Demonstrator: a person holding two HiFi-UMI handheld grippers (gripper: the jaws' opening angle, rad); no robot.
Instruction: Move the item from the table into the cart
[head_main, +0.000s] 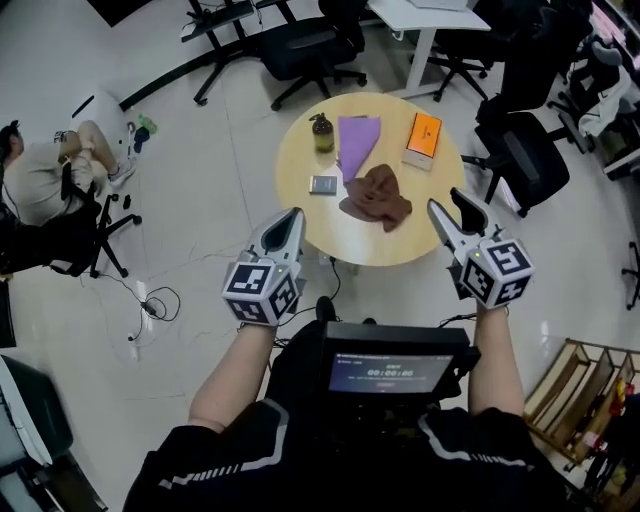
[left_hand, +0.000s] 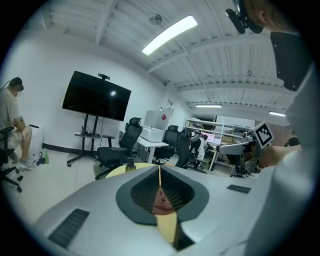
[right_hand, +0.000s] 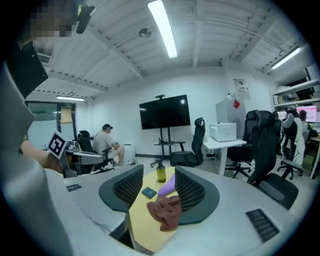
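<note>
the left gripper has its jaws pressed together with nothing between them; the right gripper holds its jaws apart, empty. both hang at the near edge of the round pale-yellow table. just ahead of the two tips, between them, lies a rumpled brown cloth (nearer the right one). beyond it on the tabletop are a small dark flat case, a purple folded sheet, a dark pump bottle and an orange box.
</note>
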